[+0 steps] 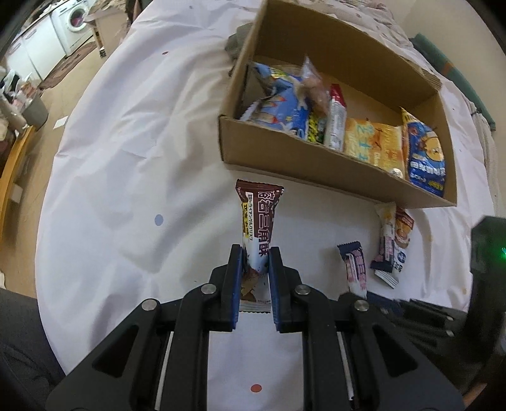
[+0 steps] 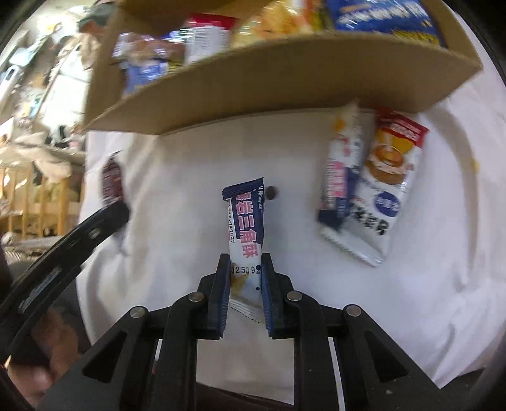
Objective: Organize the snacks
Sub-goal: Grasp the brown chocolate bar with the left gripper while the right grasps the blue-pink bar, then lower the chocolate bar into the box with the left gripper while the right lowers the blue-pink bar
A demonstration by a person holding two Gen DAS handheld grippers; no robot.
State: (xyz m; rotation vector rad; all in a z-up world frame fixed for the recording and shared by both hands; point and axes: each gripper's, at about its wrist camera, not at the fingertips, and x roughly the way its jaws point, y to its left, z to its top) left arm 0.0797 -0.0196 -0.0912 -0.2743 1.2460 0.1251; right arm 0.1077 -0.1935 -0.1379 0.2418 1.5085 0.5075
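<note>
My left gripper [image 1: 255, 253] is shut on a brown snack packet [image 1: 257, 218], held in front of the near wall of the cardboard box [image 1: 316, 172]. My right gripper [image 2: 245, 260] is shut on a navy and white snack packet [image 2: 245, 218], which also shows in the left wrist view [image 1: 355, 268]. The box holds several snack packets, among them a blue one [image 1: 425, 158] and an orange one [image 1: 373, 145]. Two more packets [image 2: 379, 177] lie on the white cloth by the box, one partly over the other.
The table has a white cloth [image 1: 142, 142] with small coloured dots. A grey object [image 1: 237, 41] lies behind the box's left corner. A washing machine [image 1: 74, 25] and cabinets stand far left. The left gripper [image 2: 63, 246] shows at the left of the right wrist view.
</note>
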